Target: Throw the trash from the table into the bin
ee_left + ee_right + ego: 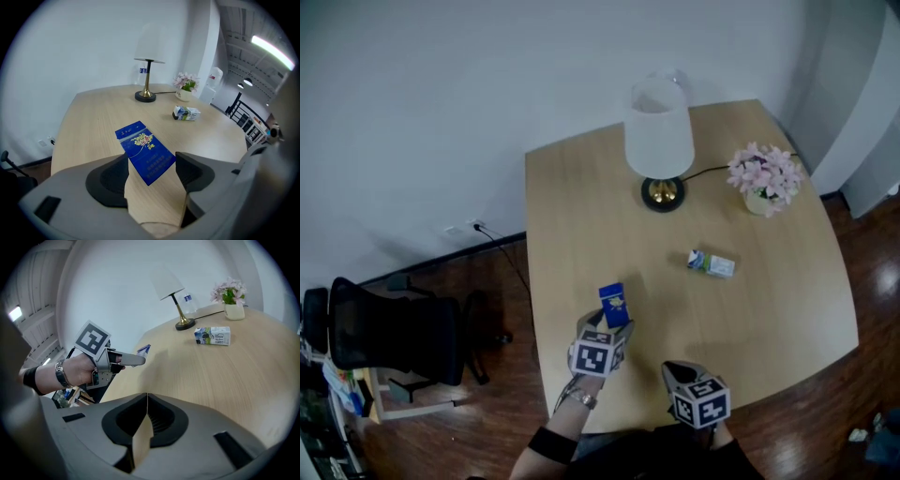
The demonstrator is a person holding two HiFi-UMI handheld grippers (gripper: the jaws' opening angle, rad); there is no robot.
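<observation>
My left gripper (611,330) (152,161) is shut on a blue cigarette pack (615,305) (145,152), which stands up out of its jaws, clear of the wooden table (581,216) near the front left edge. In the right gripper view the same left gripper (133,360) shows with the blue pack (143,350) at its tip. A small white and green carton (712,264) (186,113) (213,335) lies on its side mid-table. My right gripper (680,370) (146,397) hovers over the front edge, shut with nothing in it. No bin is in view.
A table lamp (659,141) with a white shade stands at the back, its cord running to the right. Pink flowers in a pot (764,178) sit at the back right. A black office chair (384,333) is on the floor to the left.
</observation>
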